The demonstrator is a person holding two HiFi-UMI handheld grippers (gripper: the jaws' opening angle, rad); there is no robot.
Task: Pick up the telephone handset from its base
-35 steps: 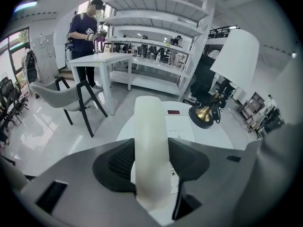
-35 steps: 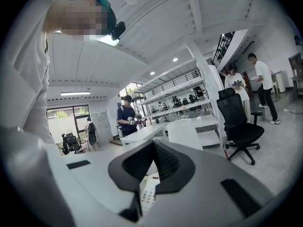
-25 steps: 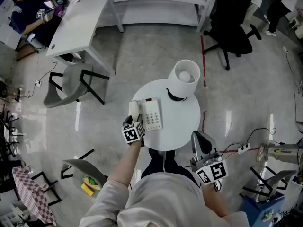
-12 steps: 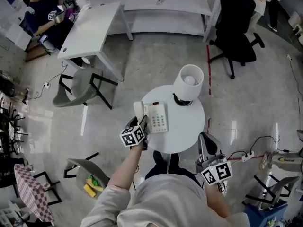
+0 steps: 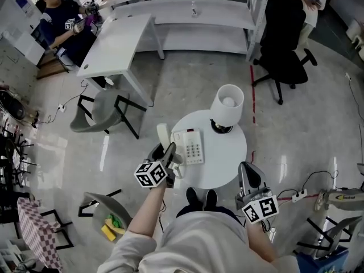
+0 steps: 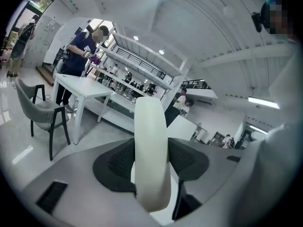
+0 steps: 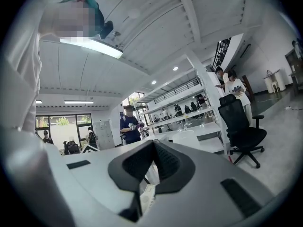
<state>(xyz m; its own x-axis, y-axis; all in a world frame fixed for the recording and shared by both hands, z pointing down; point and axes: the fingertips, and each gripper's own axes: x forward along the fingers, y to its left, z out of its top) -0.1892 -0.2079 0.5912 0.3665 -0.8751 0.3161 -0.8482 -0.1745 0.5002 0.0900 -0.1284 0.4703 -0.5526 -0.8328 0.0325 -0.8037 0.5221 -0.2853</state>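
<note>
While the person stands over the small round white table (image 5: 227,159), the left gripper (image 5: 165,151) has its jaws clamped on the telephone handset (image 5: 163,134). The dark pads press against both sides of the pale, curved bar. From the left gripper view the handset stands on end between them, its upper part rising well above the jaws, with only the room behind it. Seen from the head view, it sits just beside the left edge of the telephone base (image 5: 191,146), over the table's left rim and clear of the cradle. The base lies flat on the table with its keypad facing up.

A table lamp (image 5: 227,103) with a white shade stands on the far side of the table, near the base but not touching it.

The right gripper (image 5: 249,168) hangs off the table's near right edge, well apart from the phone. Its jaws are drawn together at the tips with nothing gripped, leaving just a thin sliver of light between the pads.

Beyond the table are a grey chair (image 5: 95,110), a white desk (image 5: 116,44) and a black office chair (image 5: 284,56). A seated person (image 5: 60,21) is at the far left corner.
</note>
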